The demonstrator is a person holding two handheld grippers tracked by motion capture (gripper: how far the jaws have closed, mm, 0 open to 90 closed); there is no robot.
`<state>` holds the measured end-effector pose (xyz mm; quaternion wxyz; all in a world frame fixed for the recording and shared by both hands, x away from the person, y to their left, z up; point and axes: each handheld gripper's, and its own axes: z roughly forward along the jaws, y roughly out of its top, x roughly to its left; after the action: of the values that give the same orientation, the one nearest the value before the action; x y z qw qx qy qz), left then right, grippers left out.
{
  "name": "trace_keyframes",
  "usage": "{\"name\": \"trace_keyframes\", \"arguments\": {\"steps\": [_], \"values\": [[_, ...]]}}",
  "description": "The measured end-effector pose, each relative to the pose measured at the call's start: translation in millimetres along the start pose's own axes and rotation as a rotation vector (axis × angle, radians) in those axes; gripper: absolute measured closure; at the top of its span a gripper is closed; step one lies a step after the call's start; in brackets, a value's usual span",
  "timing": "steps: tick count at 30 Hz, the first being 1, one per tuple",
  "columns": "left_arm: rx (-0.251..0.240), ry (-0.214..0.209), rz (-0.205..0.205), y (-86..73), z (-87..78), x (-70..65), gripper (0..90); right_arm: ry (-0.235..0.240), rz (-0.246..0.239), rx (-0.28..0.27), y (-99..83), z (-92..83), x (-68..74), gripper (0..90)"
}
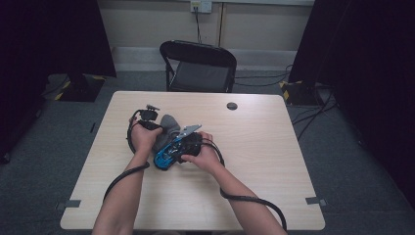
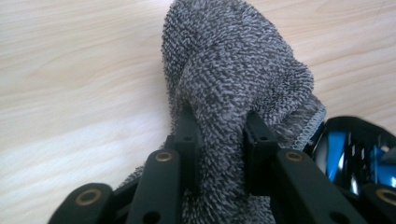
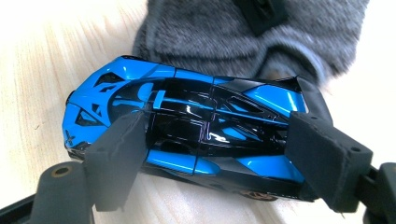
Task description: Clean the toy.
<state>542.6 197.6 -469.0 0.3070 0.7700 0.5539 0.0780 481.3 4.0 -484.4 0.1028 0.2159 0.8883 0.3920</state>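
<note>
Step in hand, as I read it: wiping a toy car w/ a cloth.

Right tongs [image 3: 210, 154] clamp the glossy blue-and-black toy sports car [image 3: 187, 135], one pad across the nose end, the other at the tail, so the hold runs lengthwise. Car sits low over the worktop; contact w/ the wood can't be told. In the high view it's near the middle of the worktop, just in front of the person, blue body [image 1: 166, 156] under the right hand.

Left tongs [image 2: 217, 140] pinch a bunched fold of the grey terry-loop cloth [image 2: 233, 79]; narrow gap, fabric packed between the pads. Cloth heaped on the wood just beside the car's far side, stitched hem next to the blue bodywork; touching or not, unclear. From the high view, cloth [image 1: 169, 125] lies between the two hands.

Next move prob. calls for: drag the cloth wad over the car's roof and flanks w/ light pressure, right tongs keeping firm so the slick shell doesn't squirt out. Loose grip on the cloth = fold slips free.

Surface: pale wood-grain laminate worktop [image 1: 274, 161], rounded corners, small dark round plug [image 1: 232, 105] near the far edge, grey tape tabs at the near corners.

Room: black folding chair [image 1: 198, 66] beyond the far edge, grey carpet, dark curtains both sides, wall socket w/ cable, hazard-striped stand bases.
</note>
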Motion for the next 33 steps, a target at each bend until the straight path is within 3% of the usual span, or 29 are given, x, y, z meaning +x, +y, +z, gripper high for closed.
{"name": "trace_keyframes", "arguments": {"steps": [3,5,8,14,17,23,26,33], "values": [[0.004,0.003,0.039,-2.9,4.2,-3.2,61.9,0.000,-0.001,0.003,0.3,-0.1,0.0,20.1],[-0.001,-0.010,0.040,-5.4,4.7,-1.9,56.9,0.001,-0.001,0.001,-0.1,-0.3,0.1,20.1],[0.001,-0.014,0.054,-8.5,5.5,-1.1,56.4,-0.001,0.000,0.002,-0.1,-0.2,0.7,20.1],[0.019,-0.005,0.084,-9.1,8.1,-5.3,67.2,-0.003,0.000,0.006,0.5,-0.1,1.1,20.1],[0.045,-0.021,0.126,-8.5,7.5,-9.2,71.7,-0.002,0.000,0.008,1.0,0.0,1.2,20.1],[0.061,-0.047,0.170,-14.3,1.2,-9.8,73.7,-0.002,0.000,0.011,1.3,0.0,1.3,20.1],[0.054,-0.053,0.173,-19.2,-2.7,-8.9,73.8,-0.001,-0.001,0.013,1.7,0.1,1.9,20.1],[0.092,-0.048,0.185,-24.9,-14.2,-4.2,73.9,0.004,-0.005,0.022,3.7,1.0,5.6,20.1]]}}
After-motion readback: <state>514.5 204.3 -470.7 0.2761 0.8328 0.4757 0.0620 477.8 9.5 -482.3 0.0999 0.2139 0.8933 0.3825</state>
